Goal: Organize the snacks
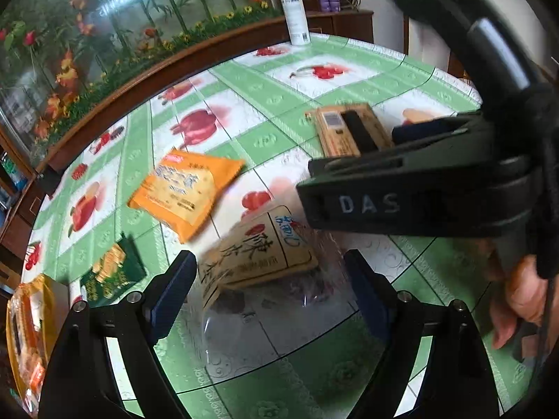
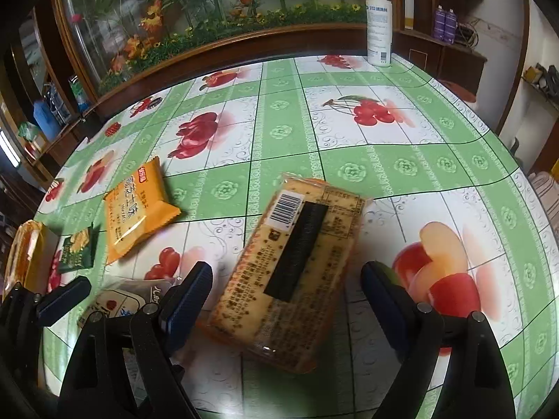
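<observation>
Barely begun, by the look of it. Left gripper [image 1: 270, 289] spread wide, empty, poised over the beige pouch [image 1: 260, 258]. Right gripper [image 2: 286, 296] equally wide, empty, straddling the long cracker pack [image 2: 293, 265] without touching. Orange packet [image 2: 134, 213], green packet [image 2: 77, 249] and another orange bag [image 2: 24, 255] at the table's [image 2: 349, 150] left edge: scattered, well apart. Nothing grouped; every snack left to gather.

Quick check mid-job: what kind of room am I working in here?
Most likely a home dining or living room: a round table under a fruit-print cloth, a wood-framed flower panel behind it, and a wooden cabinet holding bottles.
</observation>
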